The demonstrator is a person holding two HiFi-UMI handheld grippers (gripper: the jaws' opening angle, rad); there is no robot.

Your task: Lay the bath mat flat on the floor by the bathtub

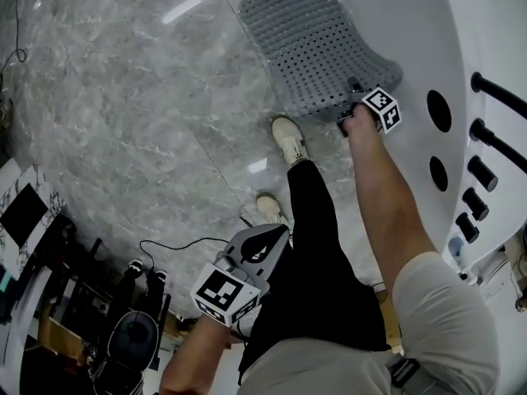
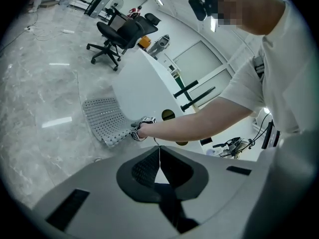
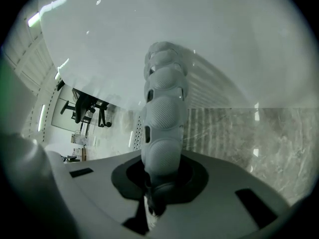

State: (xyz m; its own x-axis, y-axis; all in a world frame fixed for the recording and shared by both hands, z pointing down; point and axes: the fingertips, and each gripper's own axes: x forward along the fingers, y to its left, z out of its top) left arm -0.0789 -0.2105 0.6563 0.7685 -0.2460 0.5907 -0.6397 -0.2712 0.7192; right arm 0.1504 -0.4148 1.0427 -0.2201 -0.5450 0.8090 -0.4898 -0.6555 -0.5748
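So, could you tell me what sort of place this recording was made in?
Probably a bathroom mock-up inside an office or lab: a white bathtub, a grey bath mat at its foot and a marble-look floor, yet office chairs stand in the open room beyond.

A black office chair stands far off, while a black cable lies curled nearer.

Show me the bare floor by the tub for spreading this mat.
The widest bare floor lies left of the mat and the shoes, beyond the cable. Lower left is crowded: cable, office chair. At the tub, the mat's edge curls up, held in the right gripper.
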